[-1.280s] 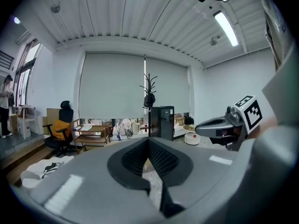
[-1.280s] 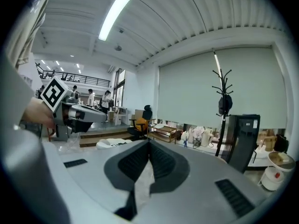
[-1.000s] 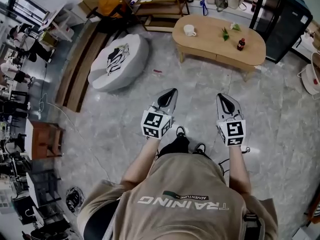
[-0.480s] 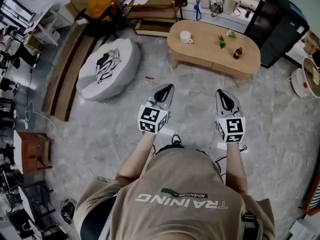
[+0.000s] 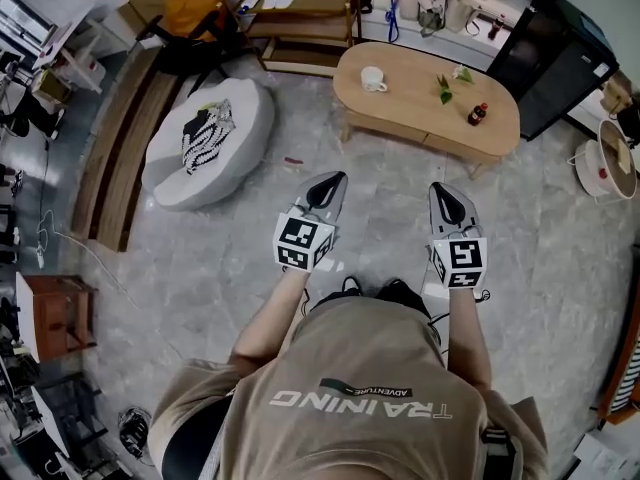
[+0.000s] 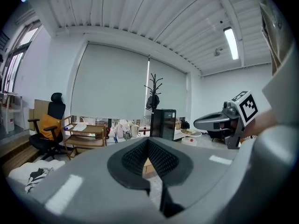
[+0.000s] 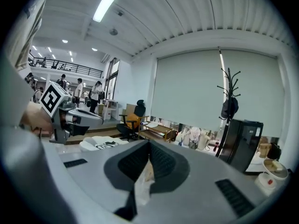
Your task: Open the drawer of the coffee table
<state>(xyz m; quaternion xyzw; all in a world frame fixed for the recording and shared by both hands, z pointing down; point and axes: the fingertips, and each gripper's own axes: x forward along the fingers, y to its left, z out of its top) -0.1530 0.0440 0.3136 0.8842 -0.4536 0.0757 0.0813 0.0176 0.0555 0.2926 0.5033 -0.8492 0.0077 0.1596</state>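
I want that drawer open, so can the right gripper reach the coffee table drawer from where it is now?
Probably not yet. The right gripper hangs close to the body, and the drawer is well ahead across the floor. Nothing blocks the way; stepping closer should do.

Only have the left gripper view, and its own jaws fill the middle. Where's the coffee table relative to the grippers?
Observer: The head view shows the coffee table ahead of the left gripper and right gripper, with bare floor between. Neither gripper touches it.
Operator: Pulled open yet?
Observer: No. The near-side panel looks flush, with nothing sticking out. No handle can be made out at this size.
Operator: Anything on top?
Observer: A white mug, a green sprig and a small red bottle.
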